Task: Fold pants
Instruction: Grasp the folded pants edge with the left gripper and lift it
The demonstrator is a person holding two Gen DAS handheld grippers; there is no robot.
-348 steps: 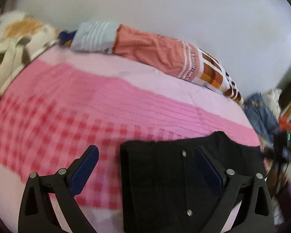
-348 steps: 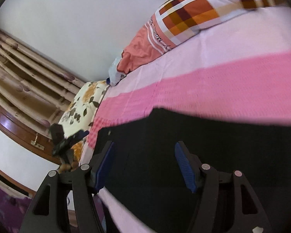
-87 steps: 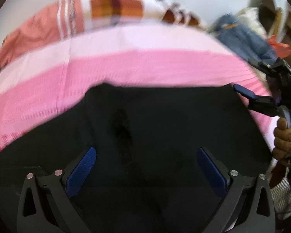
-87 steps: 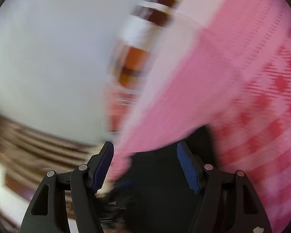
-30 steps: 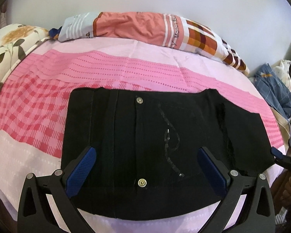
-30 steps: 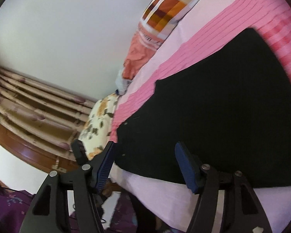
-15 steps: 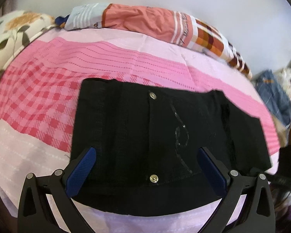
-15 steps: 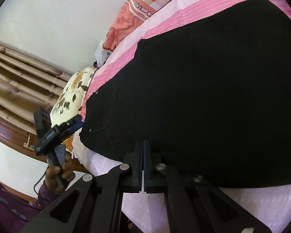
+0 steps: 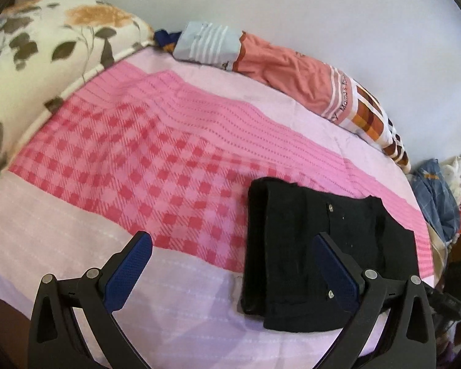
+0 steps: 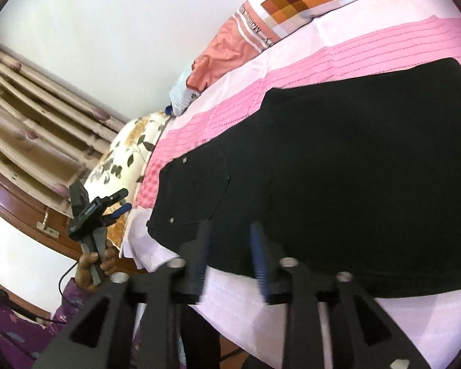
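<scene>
The black pants (image 9: 319,246) lie folded into a flat rectangle on the pink checked bedsheet (image 9: 138,160), near the bed's front edge. My left gripper (image 9: 230,266) hovers open above the sheet; its right finger overlaps the pants' left part and nothing is between the fingers. In the right wrist view the pants (image 10: 353,169) fill the middle, pocket studs showing. My right gripper (image 10: 229,256) sits over their near edge, its jaws opening with a narrow gap, gripping nothing. A hand holds the left gripper (image 10: 125,199) off the bed's left corner.
A floral pillow (image 9: 30,46) lies at the head of the bed on the left. An orange and plaid pillow (image 9: 292,67) runs along the white wall. A heap of clothes (image 9: 436,196) sits past the right edge. Curtains (image 10: 30,117) and a wooden frame (image 10: 15,212) stand beyond the bed.
The left gripper has swung left, so the pants now sit at the lower right of its view. The right gripper shut half a second ago and has now parted slightly.
</scene>
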